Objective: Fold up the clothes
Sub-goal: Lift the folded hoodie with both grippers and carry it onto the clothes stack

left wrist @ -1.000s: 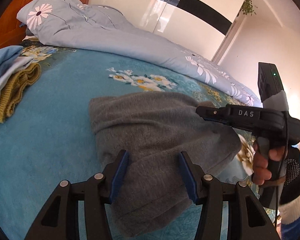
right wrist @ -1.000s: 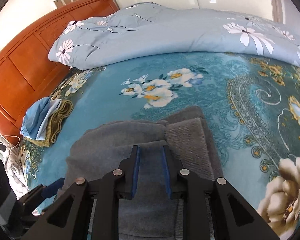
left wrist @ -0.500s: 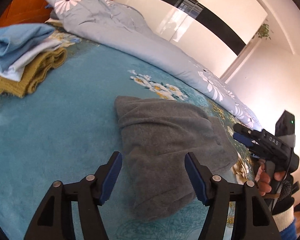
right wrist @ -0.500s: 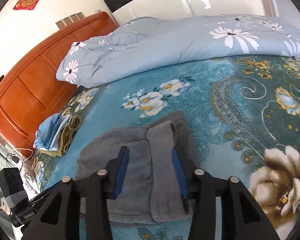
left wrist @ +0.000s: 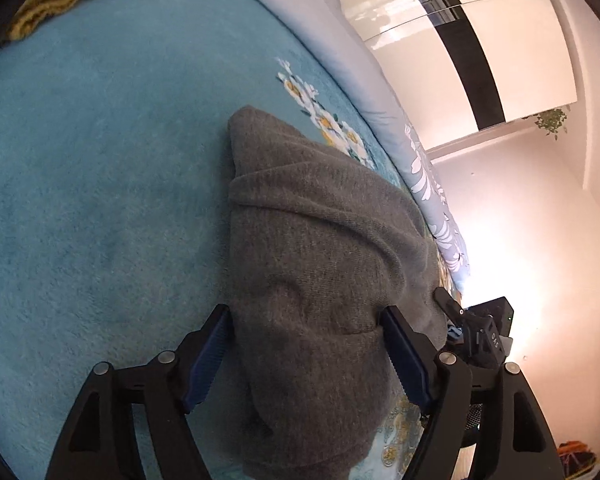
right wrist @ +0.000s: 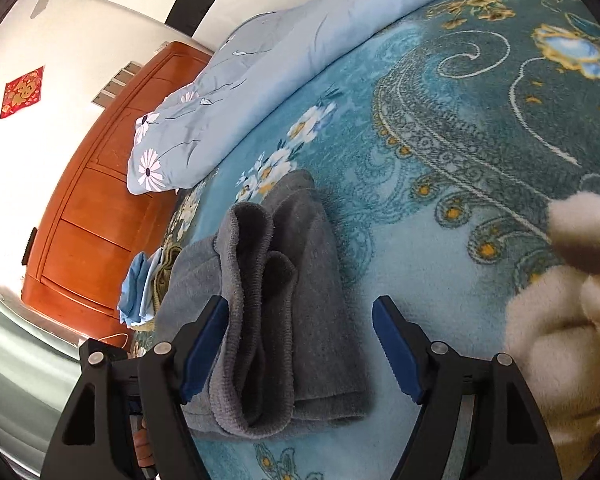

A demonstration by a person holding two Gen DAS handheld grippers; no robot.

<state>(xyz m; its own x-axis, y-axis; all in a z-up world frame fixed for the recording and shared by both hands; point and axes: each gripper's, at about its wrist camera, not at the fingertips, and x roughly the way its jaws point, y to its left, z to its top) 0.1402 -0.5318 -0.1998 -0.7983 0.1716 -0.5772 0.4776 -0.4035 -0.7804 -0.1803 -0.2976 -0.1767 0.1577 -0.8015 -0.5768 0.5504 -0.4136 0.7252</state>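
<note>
Your right tongs (right wrist: 300, 344) have let go of the folded grey sweater (right wrist: 284, 312) and, like your left tongs (left wrist: 306, 354), are opening astride it unclenched, the blue floral blanket (right wrist: 440, 184) beneath, the folded clothes pile (right wrist: 140, 292) farther off.

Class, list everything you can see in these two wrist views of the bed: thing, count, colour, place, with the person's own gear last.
grey garment: one, grey, folded, mid-bed.
bed blanket: one, teal with flowers, under the garment.
quilt: one, pale blue with white daisies, along the bed's far edge.
clothes pile: one, light blue and olive, near the headboard.
headboard: one, orange-brown wood.
wall ornament: one, red.
left tongs: black with blue pads, opening, astride the garment.
right tongs: same, opening over the garment's edge.
</note>
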